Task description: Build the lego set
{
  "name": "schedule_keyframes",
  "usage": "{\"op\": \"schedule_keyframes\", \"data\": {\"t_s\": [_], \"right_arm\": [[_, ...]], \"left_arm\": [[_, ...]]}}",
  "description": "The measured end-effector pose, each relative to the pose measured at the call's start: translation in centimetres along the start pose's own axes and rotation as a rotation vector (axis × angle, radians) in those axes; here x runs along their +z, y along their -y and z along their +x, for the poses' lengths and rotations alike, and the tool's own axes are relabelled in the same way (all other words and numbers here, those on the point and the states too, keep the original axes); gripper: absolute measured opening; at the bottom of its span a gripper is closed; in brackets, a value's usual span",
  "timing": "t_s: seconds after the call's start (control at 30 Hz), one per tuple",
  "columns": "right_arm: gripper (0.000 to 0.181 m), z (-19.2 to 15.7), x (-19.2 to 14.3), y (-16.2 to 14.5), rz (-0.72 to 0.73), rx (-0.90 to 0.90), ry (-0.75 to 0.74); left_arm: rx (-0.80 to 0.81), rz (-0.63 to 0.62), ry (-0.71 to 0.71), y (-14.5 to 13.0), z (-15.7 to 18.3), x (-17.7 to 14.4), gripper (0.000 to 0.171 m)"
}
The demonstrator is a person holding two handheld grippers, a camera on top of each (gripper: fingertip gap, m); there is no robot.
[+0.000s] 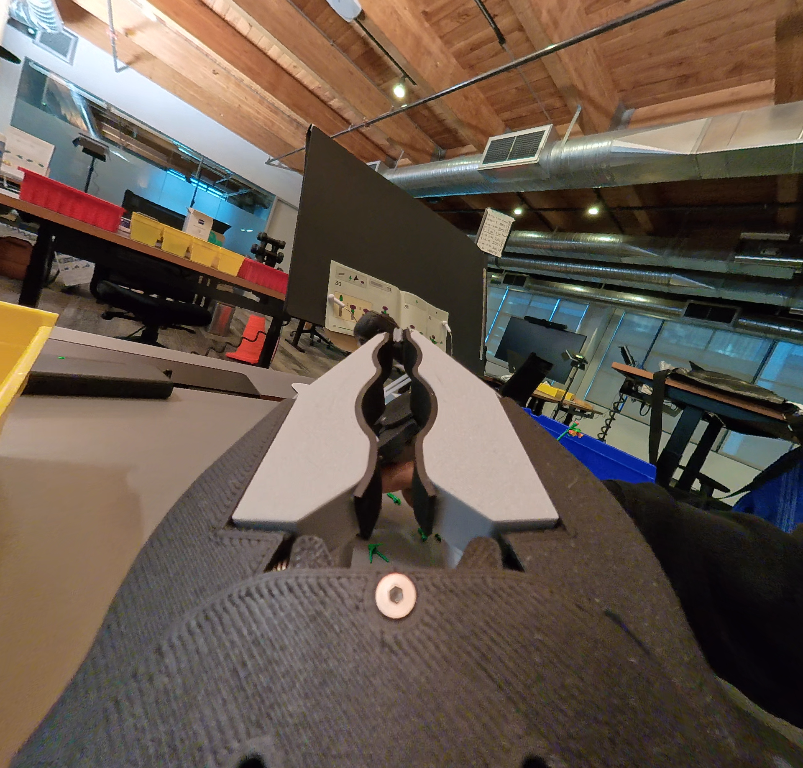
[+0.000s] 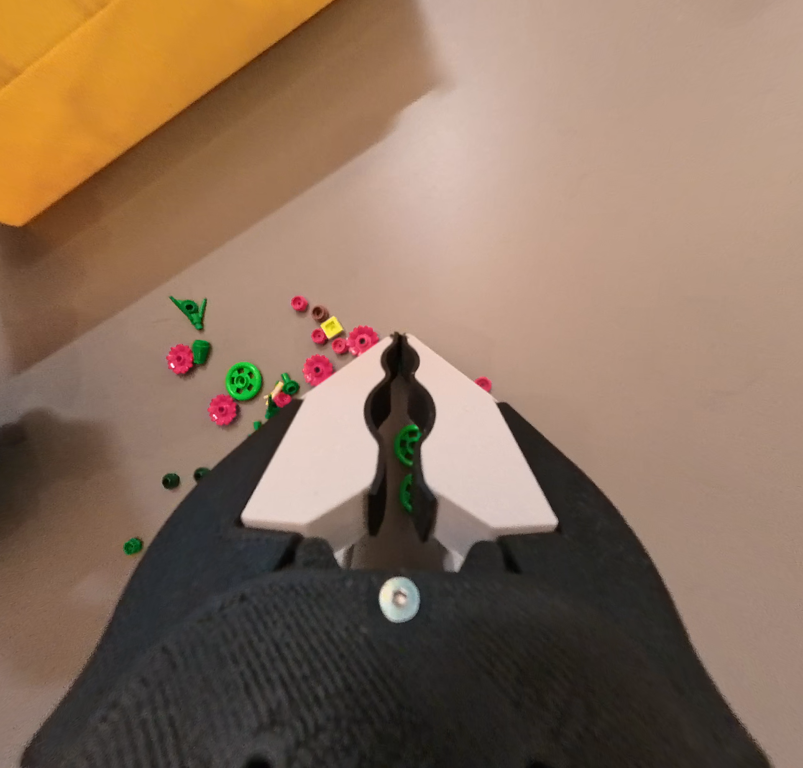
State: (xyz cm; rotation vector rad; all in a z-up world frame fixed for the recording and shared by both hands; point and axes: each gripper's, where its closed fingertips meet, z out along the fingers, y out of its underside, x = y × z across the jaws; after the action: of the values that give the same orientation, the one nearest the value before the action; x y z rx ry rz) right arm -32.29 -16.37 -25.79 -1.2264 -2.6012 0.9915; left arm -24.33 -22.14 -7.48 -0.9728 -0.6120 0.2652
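In the left wrist view my left gripper [image 1: 399, 336] is tilted up off the table, its jaws shut on a small white piece [image 1: 396, 335] at the tips. Small green pieces [image 1: 376, 552] lie on the table below it. In the right wrist view my right gripper [image 2: 399, 339] points down at the table with its jaws shut and nothing visible between the tips. Loose pieces lie to its left: pink flower pieces [image 2: 179, 358], a green wheel [image 2: 243, 381], a yellow square [image 2: 331, 327] and a green leaf piece [image 2: 191, 309]. More green wheels [image 2: 406, 441] show under the fingers.
A yellow bin [image 2: 108, 74] stands at the table's far left; it also shows in the left wrist view [image 1: 17, 347]. An open instruction booklet [image 1: 382, 308] leans on a black divider [image 1: 382, 234]. A blue bin [image 1: 586, 447] is at the right, a flat black device [image 1: 95, 382] at the left.
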Motion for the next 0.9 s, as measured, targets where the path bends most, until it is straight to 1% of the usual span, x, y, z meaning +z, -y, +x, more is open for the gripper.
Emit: {"op": "schedule_keyframes", "data": {"t_s": [0.1,0.27,0.3,0.37,0.43,0.5,0.57,0.67,0.8,0.9], "right_arm": [[0.000,-0.3,-1.0,-0.2,0.032,-0.031,-0.022],[0.000,-0.3,-2.9,-0.6,0.064,-0.031,-0.026],[0.000,-0.1,-3.0,-0.3,0.076,-0.056,-0.036],[0.000,-0.7,-3.0,0.3,0.087,-0.118,-0.007],[0.006,-1.7,-2.7,-0.4,0.022,-0.189,0.041],[0.009,-1.8,-2.2,-1.6,-0.079,-0.256,0.038],[0.011,-1.8,-1.8,-2.2,-0.145,-0.296,0.024],[0.012,-2.1,-1.0,-2.2,-0.185,-0.275,0.040],[0.013,-2.4,-0.6,-1.7,-0.210,-0.229,0.060],[0.006,-2.5,-0.5,-1.7,-0.233,-0.224,0.062]], "left_arm": [[0.006,-0.009,0.005,-0.2,0.0,-0.1,0.001],[-0.020,-0.009,0.003,-0.7,-0.2,0.1,0.001],[-0.024,-0.009,0.003,-0.8,-0.3,0.1,0.001],[-0.025,-0.017,0.000,-1.1,-0.3,0.1,0.001],[-0.012,-0.026,-0.001,-1.4,-0.3,0.3,0.001],[0.001,-0.034,0.004,-1.5,-0.4,0.2,0.001],[-0.005,-0.032,0.007,-1.6,-0.5,0.3,0.001],[-0.028,-0.029,0.006,-1.6,-0.7,0.2,0.001],[-0.018,-0.027,0.019,-1.3,-0.8,0.1,0.001],[-0.037,-0.022,0.019,-1.1,-0.9,0.1,0.001]]}}
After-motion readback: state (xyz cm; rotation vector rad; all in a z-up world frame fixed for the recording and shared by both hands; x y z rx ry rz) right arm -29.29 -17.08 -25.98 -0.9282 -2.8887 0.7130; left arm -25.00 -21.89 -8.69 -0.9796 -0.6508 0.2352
